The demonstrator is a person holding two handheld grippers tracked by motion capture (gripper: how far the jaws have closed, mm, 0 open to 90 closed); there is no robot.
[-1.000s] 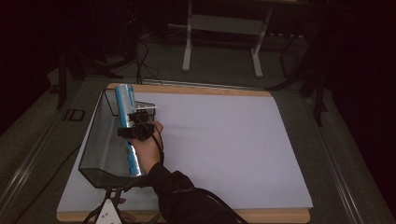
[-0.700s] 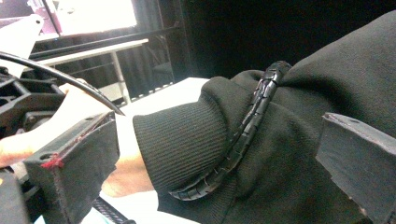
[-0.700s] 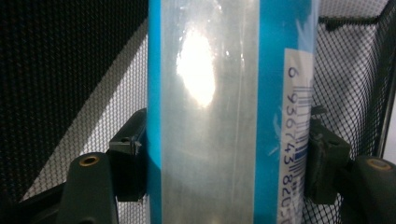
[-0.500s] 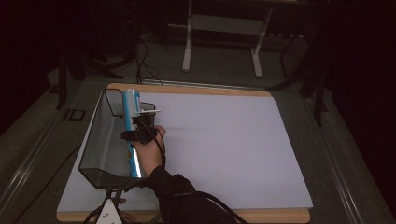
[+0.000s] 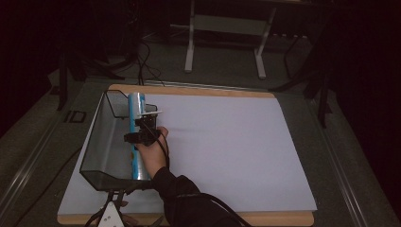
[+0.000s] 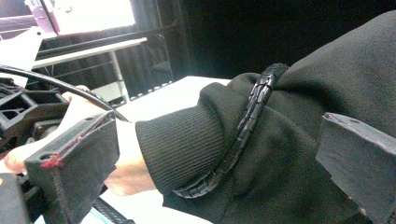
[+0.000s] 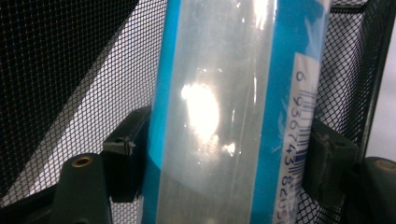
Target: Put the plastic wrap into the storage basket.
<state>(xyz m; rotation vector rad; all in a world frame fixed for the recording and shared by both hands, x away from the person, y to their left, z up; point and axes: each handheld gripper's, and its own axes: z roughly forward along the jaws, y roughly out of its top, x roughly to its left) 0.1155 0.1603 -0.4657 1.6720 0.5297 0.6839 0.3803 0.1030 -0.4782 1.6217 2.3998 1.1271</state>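
At the left side of the white table sheet [image 5: 227, 142], a black wire-mesh basket [image 5: 101, 142] is sitting with its long side running from near to far, and a long blue-and-clear plastic-wrapped cylinder [image 5: 136, 137] is lying along its right wall, long axis likewise near to far, one end pointing toward the far rim. At the near edge, the left gripper [image 5: 109, 215] is resting low, and in its own view its jaws are standing wide apart with nothing between them, looking across at the person's black sleeve [image 6: 280, 140]. Just right of the basket's inside, the right gripper [image 5: 143, 128] is reaching over the wall, and in the right gripper view its two jaws are pressing on both sides of the cylinder [image 7: 233, 112], clamped across its width. The step in hand appears to be either placing the cylinder into the basket or lifting it out; which one cannot be told. The next move calls for keeping the tube level and clear of the mesh wall.
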